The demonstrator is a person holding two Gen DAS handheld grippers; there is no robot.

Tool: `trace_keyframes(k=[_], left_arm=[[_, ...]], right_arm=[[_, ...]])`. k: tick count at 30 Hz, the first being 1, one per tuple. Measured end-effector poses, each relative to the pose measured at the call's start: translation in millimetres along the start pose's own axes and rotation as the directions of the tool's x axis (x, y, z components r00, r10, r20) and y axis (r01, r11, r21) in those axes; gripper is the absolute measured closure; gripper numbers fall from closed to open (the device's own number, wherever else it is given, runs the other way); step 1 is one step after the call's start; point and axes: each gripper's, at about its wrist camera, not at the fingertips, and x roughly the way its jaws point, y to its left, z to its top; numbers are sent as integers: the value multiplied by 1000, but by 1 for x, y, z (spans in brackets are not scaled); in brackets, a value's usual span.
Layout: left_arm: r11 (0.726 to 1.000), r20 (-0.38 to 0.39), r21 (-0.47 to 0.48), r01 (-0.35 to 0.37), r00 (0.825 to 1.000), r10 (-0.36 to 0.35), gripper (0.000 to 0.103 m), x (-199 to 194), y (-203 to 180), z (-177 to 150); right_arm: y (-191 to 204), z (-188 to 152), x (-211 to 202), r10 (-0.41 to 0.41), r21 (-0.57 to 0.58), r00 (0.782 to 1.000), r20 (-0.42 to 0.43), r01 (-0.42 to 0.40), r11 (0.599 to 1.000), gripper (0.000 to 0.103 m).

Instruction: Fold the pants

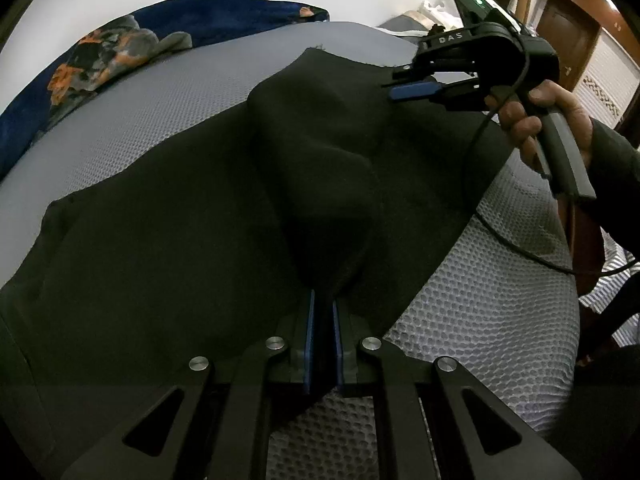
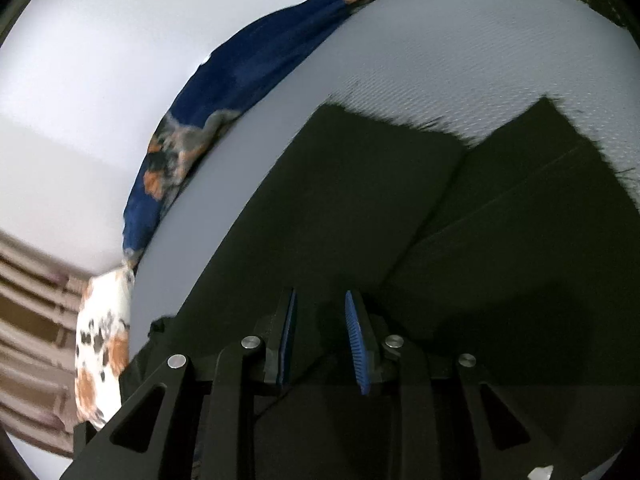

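- Black soft cloth pants (image 1: 168, 248) lying spread across grey mesh bed (image 1: 480, 320).
- Left claw (image 1: 323, 312) pinching pants fabric, tenting a ridge for folding.
- Right claw (image 2: 320, 300) hovering narrowly parted, holding nothing.

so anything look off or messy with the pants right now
Yes: the black pants are not flat. The left gripper pinches up a ridge, and the cut edge is frayed.

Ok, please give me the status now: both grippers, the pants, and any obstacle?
Left gripper shut on black pants, fabric pulled up in a ridge. Right gripper open above pants, gripping nothing. Nothing in the way; blue blanket at mattress edge.
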Motion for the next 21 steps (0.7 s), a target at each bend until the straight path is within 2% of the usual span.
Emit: trace_keyframes(k=[3, 5, 10, 14, 17, 19, 21], left_arm=[[1000, -3, -8, 4, 1000, -4, 95, 1, 1, 0], [1000, -7, -10, 6, 1000, -6, 95, 2, 2, 1], [1000, -18, -12, 4, 1000, -5, 95, 5, 6, 4], [1000, -24, -23, 6, 1000, -7, 95, 7, 6, 5], [999, -24, -33, 11, 1000, -12, 95, 7, 8, 5], [999, -25, -38, 13, 1000, -14, 95, 7, 8, 4], [999, -26, -38, 13, 1000, -14, 95, 7, 8, 4]], right_arm=[[-15, 0, -4, -33, 15, 999, 5, 33, 999, 77], [-23, 2, -5, -15, 26, 1000, 10, 15, 1000, 77], [-36, 26, -3, -14, 45, 998, 63, 11, 999, 77], [-48, 45, 0, -43, 69, 995, 92, 37, 997, 76], [-59, 57, 1, -28, 98, 994, 102, 18, 995, 77], [-63, 62, 0, -30, 102, 994, 107, 19, 995, 80], [-64, 66, -1, -31, 99, 994, 109, 20, 995, 90]])
